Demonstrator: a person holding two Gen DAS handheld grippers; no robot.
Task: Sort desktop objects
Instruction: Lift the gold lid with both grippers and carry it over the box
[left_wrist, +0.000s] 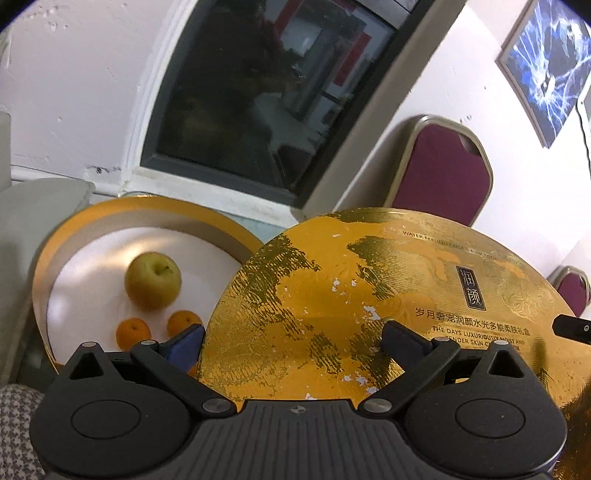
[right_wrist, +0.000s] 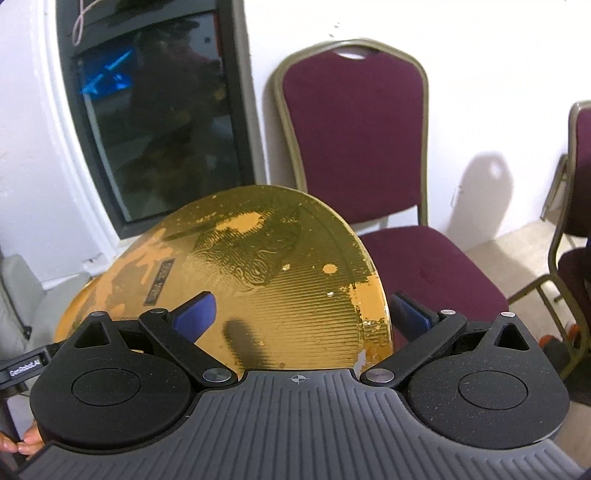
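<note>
A round gold lid (left_wrist: 332, 295) with worn print stands tilted, overlapping the right side of an open round gold box (left_wrist: 110, 210). On the box's white floor lie a yellow-green apple (left_wrist: 152, 280) and two small oranges (left_wrist: 132, 333). My left gripper (left_wrist: 295, 339) is open: its left finger sits just outside the lid's left edge, its right finger over the lid's face. The same lid (right_wrist: 258, 258) fills the right wrist view. My right gripper (right_wrist: 303, 314) is open, with its left pad over the lid's face and its right pad just past the chipped right edge.
A dark window (left_wrist: 258, 92) in a white wall stands behind the box. Maroon chairs (right_wrist: 354, 129) stand to the right, one more at the far right (right_wrist: 580, 184). A framed blue picture (left_wrist: 546, 62) hangs on the wall. A hand (right_wrist: 22, 446) shows at the lower left.
</note>
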